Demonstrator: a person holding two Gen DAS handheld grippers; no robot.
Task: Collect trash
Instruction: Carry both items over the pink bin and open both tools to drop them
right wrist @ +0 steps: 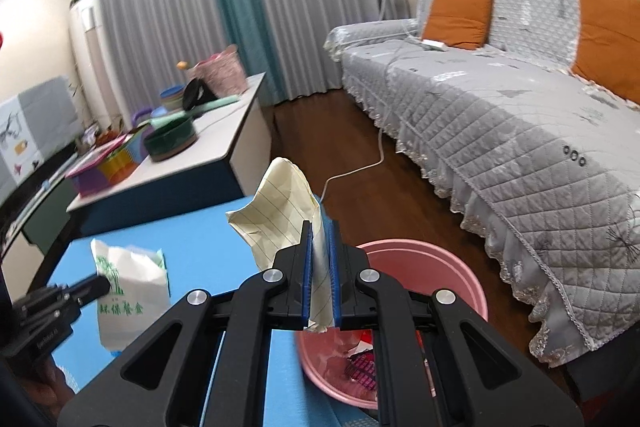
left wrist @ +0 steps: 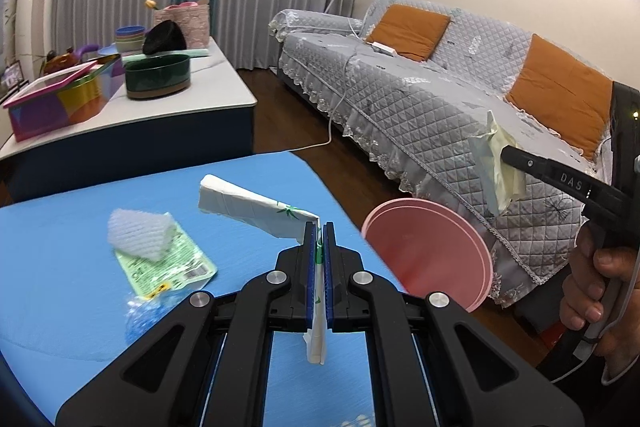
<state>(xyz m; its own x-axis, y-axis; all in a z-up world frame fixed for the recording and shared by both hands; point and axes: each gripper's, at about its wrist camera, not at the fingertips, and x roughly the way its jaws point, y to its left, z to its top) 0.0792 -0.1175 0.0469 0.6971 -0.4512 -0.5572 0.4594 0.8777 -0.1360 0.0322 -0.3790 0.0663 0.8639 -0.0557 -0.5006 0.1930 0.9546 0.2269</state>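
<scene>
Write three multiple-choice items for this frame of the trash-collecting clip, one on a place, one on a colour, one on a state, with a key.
1. Where is the crumpled cream lined paper?
A. Flat on the blue table
B. Clamped in the right gripper
C. On the sofa

2. What colour is the round plastic trash bin?
A. Pink
B. Green
C. Black

3. What is the left gripper doing?
A. Hanging open and empty
B. Resting inside the bin
C. Shut on the white paper bag with green bamboo print

Key:
1 B: the right gripper pinches the paper between its blue pads, above the bin's near rim.
2 A: the rim and wall are pink in both views.
3 C: the left wrist view shows the bag's edge squeezed between closed fingers, lifted over the blue table.
</scene>
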